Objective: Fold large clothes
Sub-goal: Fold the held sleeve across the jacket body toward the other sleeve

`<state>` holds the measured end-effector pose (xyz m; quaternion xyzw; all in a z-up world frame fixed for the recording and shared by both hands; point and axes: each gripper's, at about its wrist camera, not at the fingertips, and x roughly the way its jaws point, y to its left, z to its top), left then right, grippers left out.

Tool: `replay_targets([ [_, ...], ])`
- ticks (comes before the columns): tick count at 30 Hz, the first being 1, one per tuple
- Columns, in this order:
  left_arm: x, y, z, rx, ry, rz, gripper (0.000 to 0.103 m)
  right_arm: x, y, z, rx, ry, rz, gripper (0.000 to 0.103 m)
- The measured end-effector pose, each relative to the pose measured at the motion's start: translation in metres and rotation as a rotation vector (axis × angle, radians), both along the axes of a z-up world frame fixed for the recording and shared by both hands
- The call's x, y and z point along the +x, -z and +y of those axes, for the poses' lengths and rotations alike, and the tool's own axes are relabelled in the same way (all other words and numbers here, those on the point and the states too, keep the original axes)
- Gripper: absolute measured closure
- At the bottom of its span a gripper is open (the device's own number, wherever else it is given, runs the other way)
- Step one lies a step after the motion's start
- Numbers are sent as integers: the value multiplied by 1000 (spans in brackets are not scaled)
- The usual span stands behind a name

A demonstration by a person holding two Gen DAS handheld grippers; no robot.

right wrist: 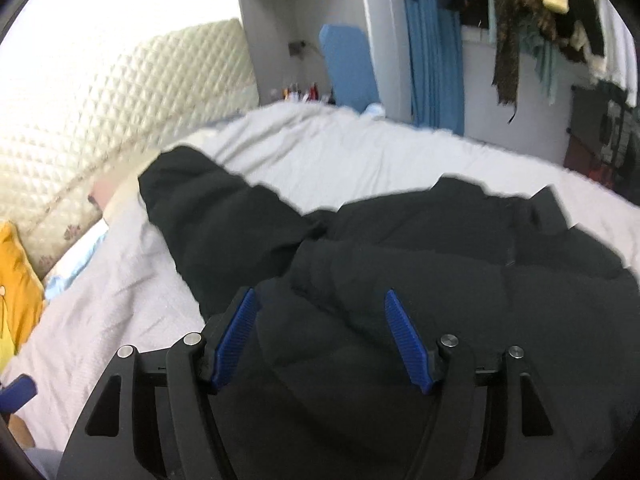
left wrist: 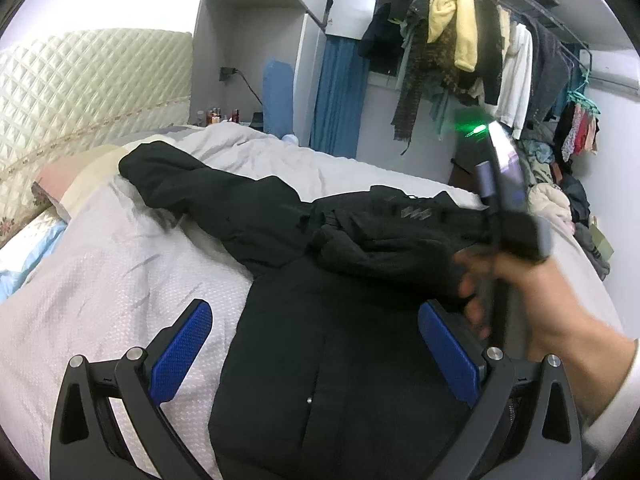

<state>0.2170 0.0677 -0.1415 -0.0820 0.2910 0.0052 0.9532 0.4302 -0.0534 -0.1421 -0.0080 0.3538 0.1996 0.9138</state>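
Note:
A large black padded jacket point(left wrist: 332, 360) lies spread on the pale grey bed cover point(left wrist: 100, 280), one sleeve point(left wrist: 208, 192) stretched to the far left. My left gripper point(left wrist: 316, 328) is open and empty just above the jacket's body near its left edge. In the left wrist view, the person's right hand point(left wrist: 532, 300) holds the other gripper's handle over the jacket's right side. In the right wrist view, my right gripper point(right wrist: 320, 320) is open and empty, low over the jacket's body point(right wrist: 400, 280); the sleeve point(right wrist: 208, 208) lies to the left.
A quilted cream headboard point(left wrist: 80, 88) stands at the left with pillows point(left wrist: 52, 188) below it. A rail of hanging clothes point(left wrist: 480, 40) runs along the right wall above a clothes pile point(left wrist: 560, 200). A blue curtain point(left wrist: 336, 92) hangs behind the bed. An orange cushion point(right wrist: 16, 280) lies at the left.

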Motion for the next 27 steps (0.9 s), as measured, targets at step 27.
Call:
replay_targets([
  [27,-6,4,-43,30,91,-2,0,-72,47,-259,-175,427,89,38],
])
